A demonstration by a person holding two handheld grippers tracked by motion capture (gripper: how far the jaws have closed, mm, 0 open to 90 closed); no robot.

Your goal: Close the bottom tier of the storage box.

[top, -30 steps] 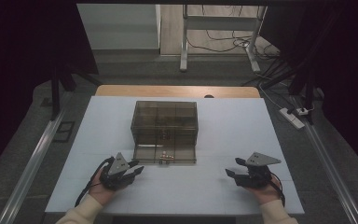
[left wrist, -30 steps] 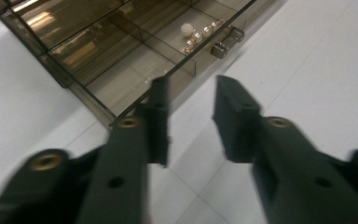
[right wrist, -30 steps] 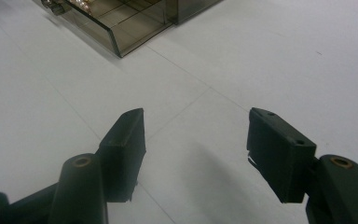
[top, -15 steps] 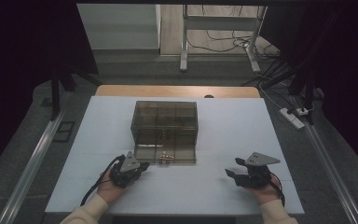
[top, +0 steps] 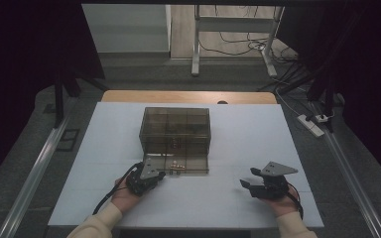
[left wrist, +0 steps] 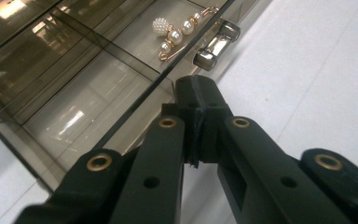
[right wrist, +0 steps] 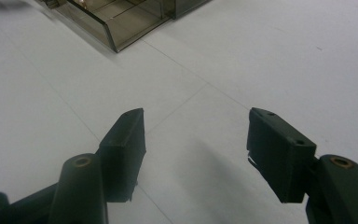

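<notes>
Lab or recording studio, not a home. White table (top: 258,134) stands inside black curtains (top: 25,74). Metal rails (top: 34,173) run along both sides on grey floor. Power strip (top: 311,124) and loose cables (top: 228,47) lie on the floor beyond. Metal stand legs (top: 196,44) at the back, bare wall panel behind.
</notes>
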